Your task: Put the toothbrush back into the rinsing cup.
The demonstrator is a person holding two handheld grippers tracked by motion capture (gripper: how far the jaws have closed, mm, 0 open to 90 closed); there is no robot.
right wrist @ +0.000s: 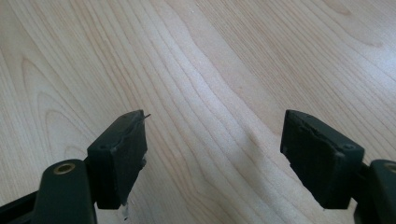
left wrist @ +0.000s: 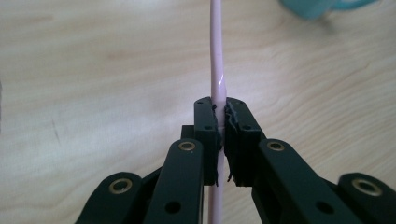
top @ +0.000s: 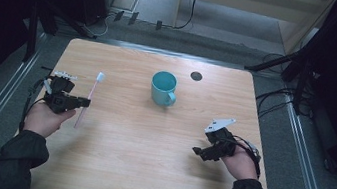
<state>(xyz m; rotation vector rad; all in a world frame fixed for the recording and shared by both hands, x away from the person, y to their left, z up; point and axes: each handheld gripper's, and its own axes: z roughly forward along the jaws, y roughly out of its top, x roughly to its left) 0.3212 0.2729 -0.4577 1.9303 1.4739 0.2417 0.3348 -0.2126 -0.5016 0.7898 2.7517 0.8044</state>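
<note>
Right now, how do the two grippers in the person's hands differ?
The left gripper is clamped shut on a pink toothbrush; the right gripper stands wide open with nothing between its jaws. The left sits at the table's left edge, the right near its right edge. Both are black, hand-held and two-jawed.

My left gripper (left wrist: 219, 135), matt black plastic with brass-coloured rivets, clamps its frayed rubbery pads on a glossy, smooth pink plastic toothbrush (left wrist: 216, 60) that catches a streak of light. Beneath it lies the table (top: 123, 148), pale wood-grain with a smooth satin finish. A smooth teal cup (top: 163, 88) with a dull sheen stands on the same surface.
</note>
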